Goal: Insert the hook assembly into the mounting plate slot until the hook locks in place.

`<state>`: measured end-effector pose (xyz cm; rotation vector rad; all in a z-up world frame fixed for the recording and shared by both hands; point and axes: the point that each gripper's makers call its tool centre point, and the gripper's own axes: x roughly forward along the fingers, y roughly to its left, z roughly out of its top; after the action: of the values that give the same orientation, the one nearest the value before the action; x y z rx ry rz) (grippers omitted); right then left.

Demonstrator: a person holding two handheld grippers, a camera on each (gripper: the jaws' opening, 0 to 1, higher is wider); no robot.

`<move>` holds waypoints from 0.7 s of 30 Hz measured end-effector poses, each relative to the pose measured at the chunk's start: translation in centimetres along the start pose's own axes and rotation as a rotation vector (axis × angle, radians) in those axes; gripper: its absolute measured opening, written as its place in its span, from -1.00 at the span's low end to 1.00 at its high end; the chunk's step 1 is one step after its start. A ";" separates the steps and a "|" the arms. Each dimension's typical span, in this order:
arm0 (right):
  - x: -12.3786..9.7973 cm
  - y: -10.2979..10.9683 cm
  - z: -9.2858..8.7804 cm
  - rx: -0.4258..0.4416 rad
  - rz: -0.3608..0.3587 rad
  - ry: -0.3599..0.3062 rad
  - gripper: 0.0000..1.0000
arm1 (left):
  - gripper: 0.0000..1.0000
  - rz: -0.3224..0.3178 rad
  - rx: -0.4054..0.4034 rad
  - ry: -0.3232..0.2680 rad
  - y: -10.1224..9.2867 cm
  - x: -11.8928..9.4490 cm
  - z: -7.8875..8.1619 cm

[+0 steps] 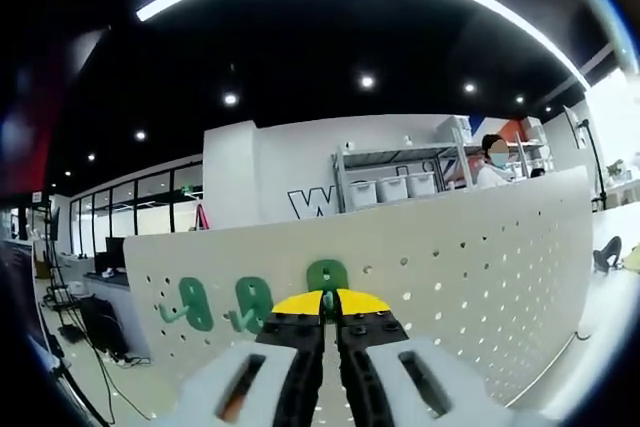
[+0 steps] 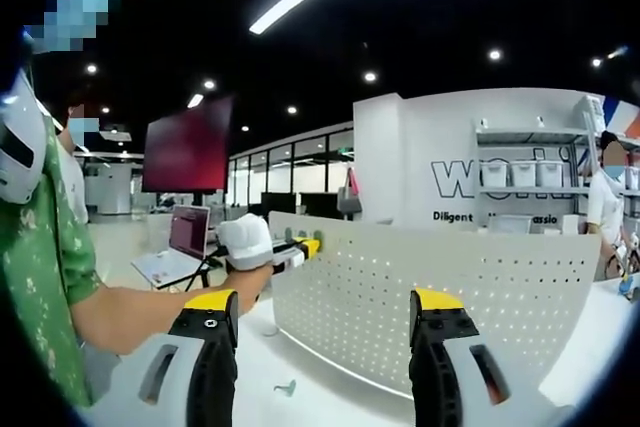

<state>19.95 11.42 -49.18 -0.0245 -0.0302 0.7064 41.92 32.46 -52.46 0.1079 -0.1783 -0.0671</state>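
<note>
Green hook point(image 1: 327, 275) pinched in the closed left claw point(image 1: 330, 309) against the pegboard point(image 1: 450, 257) for insertion; right claw point(image 2: 325, 312) open, idle.

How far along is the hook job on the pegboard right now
Two green hooks already sit on the white pegboard. In hand: the left gripper, jaws together, holds a third green hook at the board. Whether it has locked cannot be told. The right gripper hangs open, holding nothing. Left: seat and lock it.
</note>
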 end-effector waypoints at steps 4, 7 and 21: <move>0.0 0.1 -0.1 0.001 0.002 0.003 0.42 | -0.94 0.006 -0.001 -0.005 0.1 -0.1 0.2; 0.0 0.1 -0.3 0.001 0.003 0.009 0.42 | -0.94 0.005 -0.012 -0.008 0.3 -0.1 0.4; 0.3 0.3 -0.3 0.006 0.011 0.008 0.42 | -0.94 -0.001 0.000 -0.009 0.1 -0.1 0.4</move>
<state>19.98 11.87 -49.53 -0.0221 -0.0208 0.7177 41.71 32.48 -52.04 0.1075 -0.1871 -0.0689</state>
